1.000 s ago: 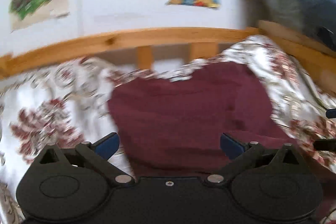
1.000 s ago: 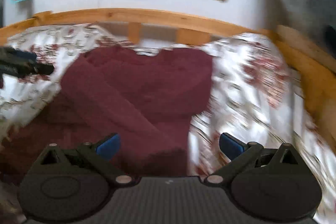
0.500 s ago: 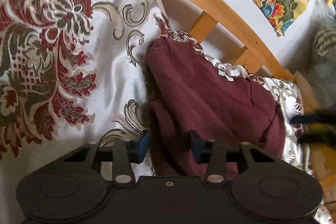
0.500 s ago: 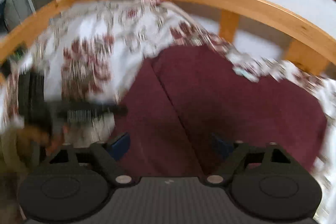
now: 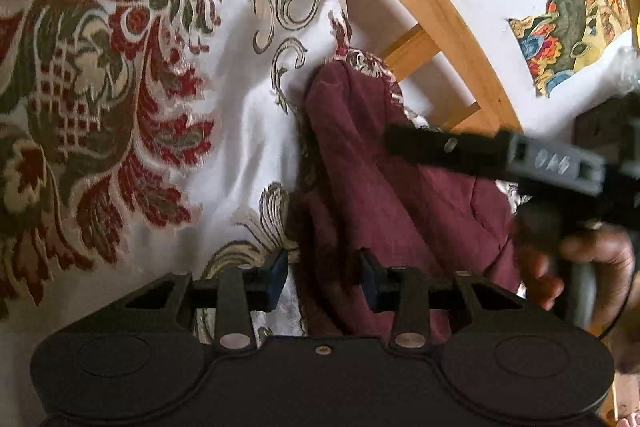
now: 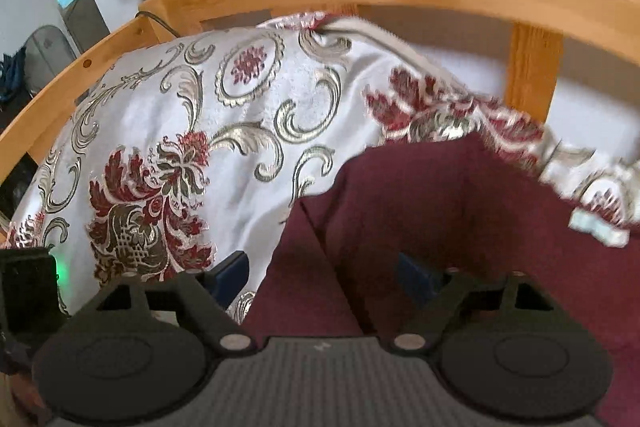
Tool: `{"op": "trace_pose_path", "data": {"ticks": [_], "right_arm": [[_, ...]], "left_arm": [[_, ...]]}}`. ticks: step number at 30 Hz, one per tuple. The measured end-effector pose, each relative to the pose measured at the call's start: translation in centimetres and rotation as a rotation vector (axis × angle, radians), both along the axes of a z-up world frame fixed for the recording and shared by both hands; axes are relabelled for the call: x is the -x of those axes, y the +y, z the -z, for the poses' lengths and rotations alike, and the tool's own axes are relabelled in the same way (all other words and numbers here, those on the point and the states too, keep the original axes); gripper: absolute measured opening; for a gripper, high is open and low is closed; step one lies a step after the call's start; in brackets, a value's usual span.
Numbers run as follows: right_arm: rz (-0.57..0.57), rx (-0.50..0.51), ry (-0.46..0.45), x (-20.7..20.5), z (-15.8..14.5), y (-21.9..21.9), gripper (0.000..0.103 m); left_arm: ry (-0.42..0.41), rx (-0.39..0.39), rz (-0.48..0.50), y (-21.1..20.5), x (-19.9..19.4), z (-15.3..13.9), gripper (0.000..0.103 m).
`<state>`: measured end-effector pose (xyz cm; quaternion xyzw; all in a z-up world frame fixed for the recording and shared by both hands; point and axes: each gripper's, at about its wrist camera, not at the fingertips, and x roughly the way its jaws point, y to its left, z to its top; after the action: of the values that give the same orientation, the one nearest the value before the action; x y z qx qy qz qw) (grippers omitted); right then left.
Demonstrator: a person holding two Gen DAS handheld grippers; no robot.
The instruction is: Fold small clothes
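Left hand-held gripper (image 5: 323, 277) half-closed around maroon garment (image 5: 384, 195)

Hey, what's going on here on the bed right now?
A person is folding a maroon garment spread on a floral bedspread. The left hand-held gripper has just been closing around the garment's bunched edge, though whether its pads press is unclear. The right hand-held gripper hangs open over another edge of it. Nothing looks neatly folded yet.
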<state>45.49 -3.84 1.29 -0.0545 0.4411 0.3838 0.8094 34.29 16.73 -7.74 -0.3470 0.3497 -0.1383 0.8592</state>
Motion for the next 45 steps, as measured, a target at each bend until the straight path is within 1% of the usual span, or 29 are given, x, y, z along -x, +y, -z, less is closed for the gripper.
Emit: {"op": "trace_pose_path", "data": {"ticks": [3,5,6,7,8,9,10,13,14,15,16,18,21,25,26,27,28,29,30,31,33,35,36,37,38,39,40,42,45], "right_arm": [[0.007,-0.019,0.019,-0.3,1.2,-0.4,0.085],[0.012,-0.054,0.047,-0.7,1.7,-0.8,0.078],[0.013,-0.062,0.059,-0.8,1.9,-0.8,0.072],[0.012,-0.063,0.061,-0.9,2.1,-0.8,0.063],[0.004,-0.061,0.055,-0.9,2.3,-0.7,0.057],[-0.005,-0.057,0.053,-0.8,2.3,-0.6,0.047],[-0.015,-0.050,0.051,-0.8,2.4,-0.5,0.042],[-0.059,-0.051,0.041,-0.4,2.2,-0.3,0.035],[-0.066,-0.044,0.038,-0.3,2.2,-0.1,0.034],[-0.062,-0.025,0.036,-0.3,2.2,0.0,0.026],[-0.049,0.000,0.037,-0.3,2.3,0.1,0.014],[-0.034,0.040,0.028,-0.1,2.4,0.1,0.005],[-0.036,0.054,-0.011,0.6,2.1,-0.6,0.004],[-0.014,0.039,-0.013,1.0,1.5,-1.8,0.004],[-0.015,0.036,-0.015,1.0,1.4,-1.9,0.004],[-0.019,0.029,-0.012,1.0,1.4,-1.9,0.004],[-0.028,0.011,-0.004,1.0,1.3,-2.0,0.005],[-0.034,-0.003,0.011,0.8,1.2,-1.9,0.007],[-0.034,-0.017,0.031,0.6,1.2,-1.7,0.012],[-0.031,-0.029,0.045,0.3,1.1,-1.6,0.023],[-0.040,-0.021,0.032,0.2,1.2,-0.8,0.033],[-0.061,0.020,0.009,0.0,1.5,0.1,0.033],[-0.068,0.029,0.010,-0.1,1.7,0.4,0.031],[-0.071,0.026,0.017,-0.2,1.8,0.5,0.017],[-0.080,0.008,0.026,-0.3,1.8,0.7,0.009],[-0.088,0.000,0.029,-0.3,1.7,0.8,0.005],[-0.102,-0.005,0.020,-0.2,1.6,0.9,0.004],[-0.119,-0.014,-0.033,-0.1,0.8,1.1,0.004],[-0.074,-0.073,-0.077,-0.8,-0.7,1.3,0.004]], "left_arm": [[0.008,0.036,-0.001,0.4,-0.2,0.2,0.041],[0.010,0.046,-0.001,0.5,-0.2,0.3,0.038],[0.007,0.048,0.004,0.5,-0.1,0.4,0.032],[0.006,0.052,0.010,0.4,-0.2,0.3,0.029],[0.005,0.057,0.014,0.4,-0.2,0.3,0.027],[0.004,0.060,0.012,0.4,-0.2,0.3,0.027],[0.003,0.062,0.010,0.5,-0.2,0.2,0.027],[0.013,0.071,0.006,0.6,-0.2,0.3,0.028],[0.015,0.072,0.005,0.6,-0.2,0.4,0.030],[0.017,0.073,0.003,0.7,-0.2,0.4,0.031],[0.018,0.077,0.001,0.8,-0.2,0.5,0.031],[0.020,0.096,-0.005,1.2,-0.1,0.5,0.031],[0.019,0.100,-0.025,1.5,-0.1,0.5,0.030],[0.015,0.101,-0.015,1.3,-0.1,0.6,0.029],[0.018,0.102,-0.011,1.2,-0.1,0.6,0.024],[0.020,0.100,-0.006,1.0,-0.2,0.7,0.013],[0.020,0.092,0.002,0.8,-0.2,0.8,0.007],[0.016,0.076,0.003,0.6,-0.1,0.7,0.005],[0.011,0.057,-0.003,0.4,0.0,0.6,0.004],[0.001,0.038,-0.006,0.2,0.1,0.5,0.004],[-0.015,0.021,-0.006,0.1,0.2,0.2,0.003],[-0.032,-0.010,-0.021,-0.2,0.5,-0.1,0.002],[-0.040,-0.022,-0.034,-0.2,0.6,-0.3,0.002],[-0.049,-0.031,-0.052,-0.2,0.8,-0.5,0.002],[-0.058,-0.038,-0.074,-0.2,1.0,-0.7,0.002],[-0.066,-0.049,-0.097,-0.2,1.2,-0.9,0.002],[-0.072,-0.072,-0.128,-0.2,1.4,-1.2,0.002],[-0.081,-0.116,-0.184,-0.1,1.9,-1.7,0.001],[-0.093,-0.172,-0.292,0.1,2.9,-2.4,0.001]]}}
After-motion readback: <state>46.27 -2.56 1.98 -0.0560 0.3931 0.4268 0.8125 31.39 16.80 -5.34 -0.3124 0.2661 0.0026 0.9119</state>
